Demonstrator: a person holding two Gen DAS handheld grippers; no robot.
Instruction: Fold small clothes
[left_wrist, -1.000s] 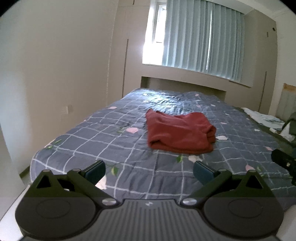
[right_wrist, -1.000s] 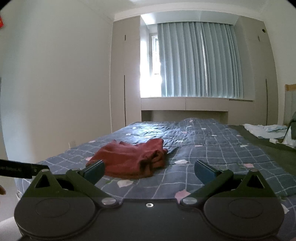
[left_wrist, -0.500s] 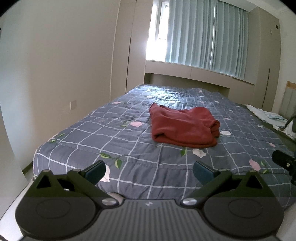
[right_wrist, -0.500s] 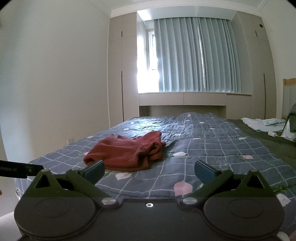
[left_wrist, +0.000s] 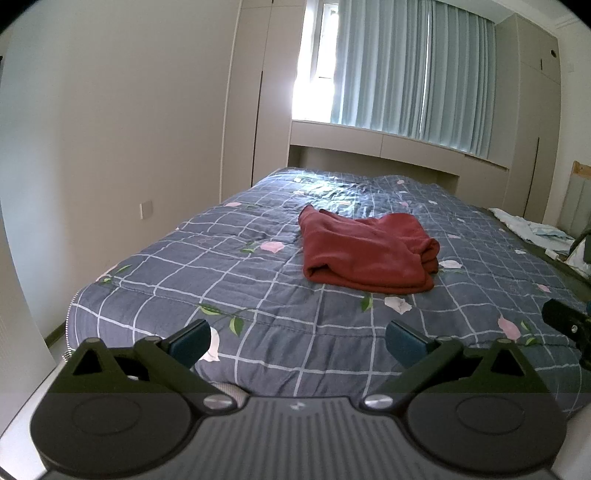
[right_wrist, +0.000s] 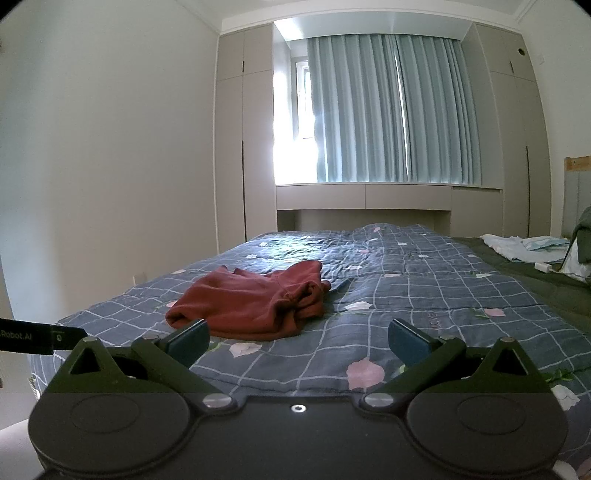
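Left hand-held gripper (left_wrist: 298, 341) agape, level; right hand-held gripper (right_wrist: 298, 341) likewise

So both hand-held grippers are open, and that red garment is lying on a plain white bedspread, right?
Not quite. Both views show the red garment lying on a blue checked quilt with flowers. The left hand-held gripper and right hand-held gripper are open.

A bedroom in a home.

A wide bed (left_wrist: 258, 280) fills the room, spread with a blue-grey checked quilt (right_wrist: 424, 291) printed with pink flowers. Behind it pale blue curtains (right_wrist: 388, 110) hang at a sunlit window (left_wrist: 317, 59), set between tall beige built-in wardrobes (right_wrist: 240, 147) with a low cabinet run beneath the sill. A wall socket (left_wrist: 147, 209) sits on the plain wall, and light clothes (right_wrist: 524, 246) lie piled at the bed's far side.
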